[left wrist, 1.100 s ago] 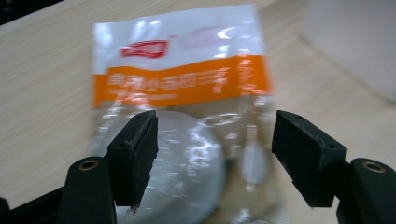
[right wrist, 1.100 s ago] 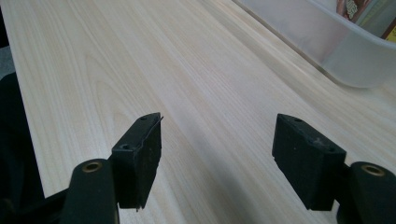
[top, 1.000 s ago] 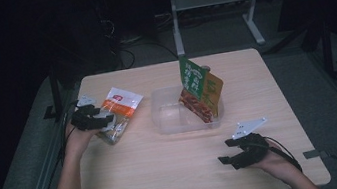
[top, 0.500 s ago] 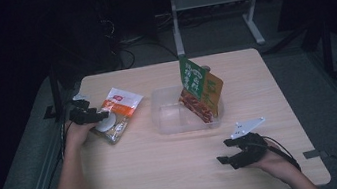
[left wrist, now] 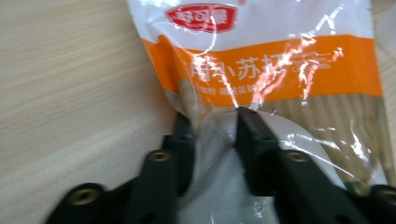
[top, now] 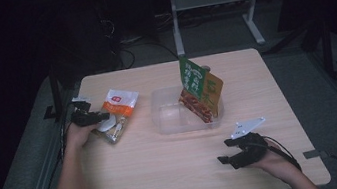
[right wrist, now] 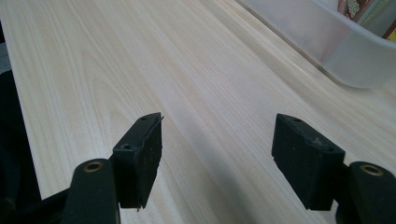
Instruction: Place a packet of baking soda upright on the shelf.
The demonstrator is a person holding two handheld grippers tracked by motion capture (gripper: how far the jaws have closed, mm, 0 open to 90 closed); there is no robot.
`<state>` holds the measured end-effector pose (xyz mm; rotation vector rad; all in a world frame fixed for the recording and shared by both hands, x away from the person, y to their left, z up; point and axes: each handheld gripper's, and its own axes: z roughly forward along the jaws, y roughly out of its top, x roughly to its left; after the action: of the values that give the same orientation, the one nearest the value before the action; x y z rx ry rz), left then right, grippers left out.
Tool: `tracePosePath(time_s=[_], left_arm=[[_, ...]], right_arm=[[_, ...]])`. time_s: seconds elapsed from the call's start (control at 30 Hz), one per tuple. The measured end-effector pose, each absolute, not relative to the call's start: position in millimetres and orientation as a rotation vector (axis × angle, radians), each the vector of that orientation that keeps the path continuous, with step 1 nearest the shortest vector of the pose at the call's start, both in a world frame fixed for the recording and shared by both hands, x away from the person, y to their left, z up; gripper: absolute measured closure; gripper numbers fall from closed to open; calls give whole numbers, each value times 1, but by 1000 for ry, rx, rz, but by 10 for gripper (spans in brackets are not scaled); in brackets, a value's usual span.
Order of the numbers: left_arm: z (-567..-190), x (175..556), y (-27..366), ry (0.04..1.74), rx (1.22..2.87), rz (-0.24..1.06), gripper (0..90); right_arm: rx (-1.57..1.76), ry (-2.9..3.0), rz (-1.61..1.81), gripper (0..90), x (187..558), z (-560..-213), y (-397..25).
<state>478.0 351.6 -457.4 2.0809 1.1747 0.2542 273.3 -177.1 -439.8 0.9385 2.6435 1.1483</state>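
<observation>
A snack bag [top: 120, 106] with a white top, an orange band and a clear lower part lies flat at the table's left. My left gripper [top: 102, 118] reaches in from its left side. In the left gripper view the two jaws pinch the bag's [left wrist: 271, 60] clear bottom edge, and the film bunches between them, so the left gripper [left wrist: 215, 135] is shut on the bag. My right gripper [top: 226, 154] rests near the front right of the table. It stands open in the right gripper view [right wrist: 217, 158], with bare wood between its fingers.
A clear plastic container [top: 170, 119] sits mid-table, and its corner [right wrist: 345, 51] appears in the right gripper view. A green packet [top: 193, 76] and an orange packet [top: 213, 97] stand tilted inside its right half. The table's edges drop to a dark floor.
My left gripper has edged slightly right onto the bag's near edge. The right gripper has shifted a little to the left.
</observation>
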Motion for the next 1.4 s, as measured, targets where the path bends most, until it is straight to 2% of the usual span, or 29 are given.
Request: tracePosePath(time_s=[0.07, 0.23, 0.37, 0.8, 1.23, 1.4], left_arm=[[-456, 476, 351, 1169, 2098, 252, 846], [-454, 472, 350, 1176, 2081, 259, 887], [-450, 467, 351, 1188, 2013, 205, 895], [-428, 436, 351, 1100, 1997, 179, 898], [-394, 386, 353, 983, 1944, 220, 900], [-385, 368, 350, 940, 1940, 212, 900]], right_arm=[[940, 2644, 1149, 329, 273, -439, -177], [941, 2645, 1147, 330, 273, -440, -178], [953, 2649, 1152, 330, 272, -439, -178], [937, 2647, 1153, 330, 272, -438, -178], [928, 2624, 1218, 366, 273, -437, -178], [972, 2592, 1296, 343, 279, -433, -174]])
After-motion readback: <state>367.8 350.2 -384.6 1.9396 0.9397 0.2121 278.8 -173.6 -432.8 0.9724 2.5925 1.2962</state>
